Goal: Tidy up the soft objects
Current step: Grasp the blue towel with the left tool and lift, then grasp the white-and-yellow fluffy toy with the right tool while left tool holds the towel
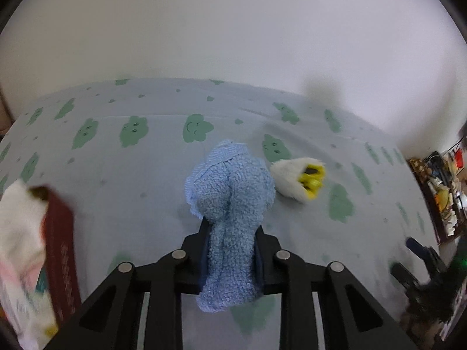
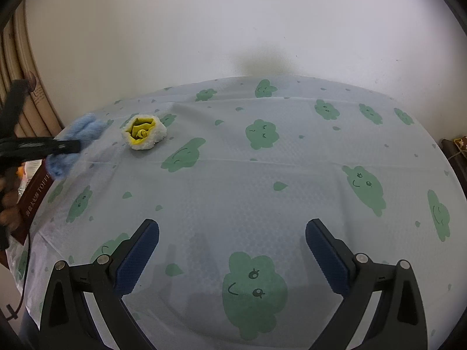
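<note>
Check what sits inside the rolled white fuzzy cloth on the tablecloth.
The white fuzzy cloth wraps a yellow cloth, curled in its open centre, with a dark spot visible from the left wrist view. Anything deeper inside or underneath is covered.

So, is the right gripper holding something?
No, the right gripper is open, with only the tablecloth showing between its fingers.

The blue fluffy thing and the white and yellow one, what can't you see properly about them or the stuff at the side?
- Blue fluffy cloth: left wrist view, the left gripper covers its sides; the underside is hidden.
- White and yellow soft item: both views, too small to identify.
- Red box: left wrist view, blurred and cut off by the edge; contents unclear.
</note>
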{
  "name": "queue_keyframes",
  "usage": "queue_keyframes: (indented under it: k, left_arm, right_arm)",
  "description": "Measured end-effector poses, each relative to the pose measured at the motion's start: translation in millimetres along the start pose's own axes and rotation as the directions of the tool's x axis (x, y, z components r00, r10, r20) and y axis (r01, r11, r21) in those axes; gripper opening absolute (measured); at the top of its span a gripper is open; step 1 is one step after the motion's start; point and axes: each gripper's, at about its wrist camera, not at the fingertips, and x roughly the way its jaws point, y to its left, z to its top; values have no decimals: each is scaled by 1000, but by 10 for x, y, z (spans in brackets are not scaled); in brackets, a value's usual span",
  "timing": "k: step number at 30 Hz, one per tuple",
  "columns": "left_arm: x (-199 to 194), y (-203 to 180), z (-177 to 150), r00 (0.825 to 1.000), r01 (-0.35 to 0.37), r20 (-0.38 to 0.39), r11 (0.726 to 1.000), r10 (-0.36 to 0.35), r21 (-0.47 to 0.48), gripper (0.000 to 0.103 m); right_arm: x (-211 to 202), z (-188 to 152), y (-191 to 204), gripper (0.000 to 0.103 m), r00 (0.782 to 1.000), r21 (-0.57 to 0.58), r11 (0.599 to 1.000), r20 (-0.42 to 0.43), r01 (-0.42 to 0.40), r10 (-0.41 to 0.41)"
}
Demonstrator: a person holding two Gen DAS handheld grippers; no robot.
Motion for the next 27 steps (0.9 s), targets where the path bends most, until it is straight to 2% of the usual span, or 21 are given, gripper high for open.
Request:
queue_keyframes:
  k: [3, 8, 11, 14, 19, 23, 25, 27]
  left_arm:
    - [-252, -19, -154, 999, 21, 30, 999, -20, -37, 25]
    - [-689, -83, -425, 996, 29, 80, 999, -26, -44, 25]
    - [-892, -47, -562, 996, 39, 85, 997, -34, -62, 26]
    - [-1079, 27, -663, 995, 48, 94, 994, -39, -94, 26]
    - [-1378, 290, -765, 991, 43, 129, 983, -20, -176, 27]
    - [-1603, 502, -833, 988, 15, 152, 974, 21, -228, 27]
    - [-1718, 591, -896, 986, -8, 161, 970, 48, -243, 27]
    - [-1808, 701, -957, 984, -26, 165, 963, 72, -267, 28]
  right_arm:
    - [-17, 6, 25, 100, 1000, -13, 1000, 13, 5, -5]
    - [46, 173, 274, 100, 993, -59, 991, -1, -117, 117]
    - [153, 357, 517, 100, 983, -93, 979, -1, -183, 183]
    - [278, 534, 773, 100, 981, -156, 969, 15, -191, 195]
    - [627, 787, 1025, 100, 977, -186, 960, -16, -210, 211]
    - [965, 909, 1139, 100, 984, -220, 960, -58, -175, 166]
    - [1071, 961, 1155, 100, 990, -218, 966, -52, -140, 132]
    - [1182, 1029, 1157, 100, 990, -203, 969, -60, -140, 130]
